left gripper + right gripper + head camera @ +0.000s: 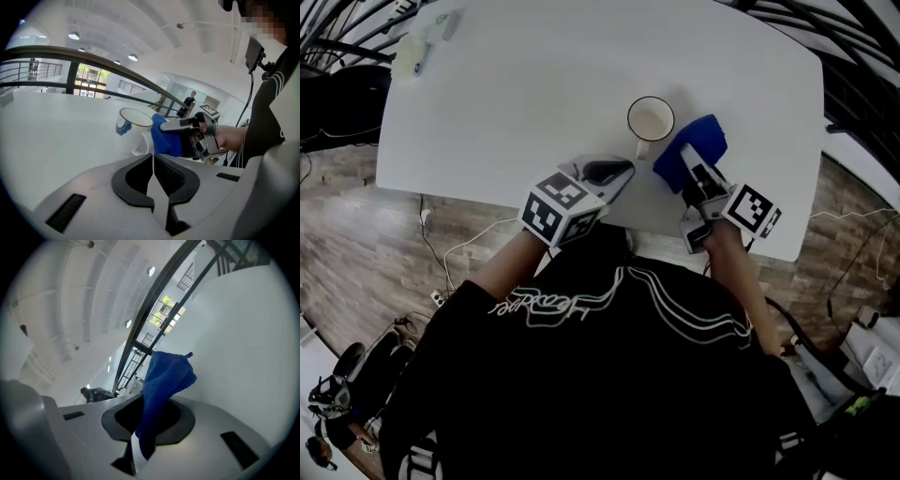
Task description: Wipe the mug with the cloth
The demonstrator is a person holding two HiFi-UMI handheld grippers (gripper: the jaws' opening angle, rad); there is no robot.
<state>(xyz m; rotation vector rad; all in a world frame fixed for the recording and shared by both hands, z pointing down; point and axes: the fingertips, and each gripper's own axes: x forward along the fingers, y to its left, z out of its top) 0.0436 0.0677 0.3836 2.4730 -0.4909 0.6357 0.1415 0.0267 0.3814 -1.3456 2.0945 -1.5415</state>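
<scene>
Standing upright on the white worktop [516, 94], the mug [651, 120] sits just ahead of the left hand-held gripper [623, 170], its handle turned toward that gripper and its open mouth showing a bare pale interior. The left jaws are pressed together, tips meeting. The right hand-held gripper [697, 169] is clamped on the blue cloth [692, 145], which bunches past its tips, just beside the mug's handle.
</scene>
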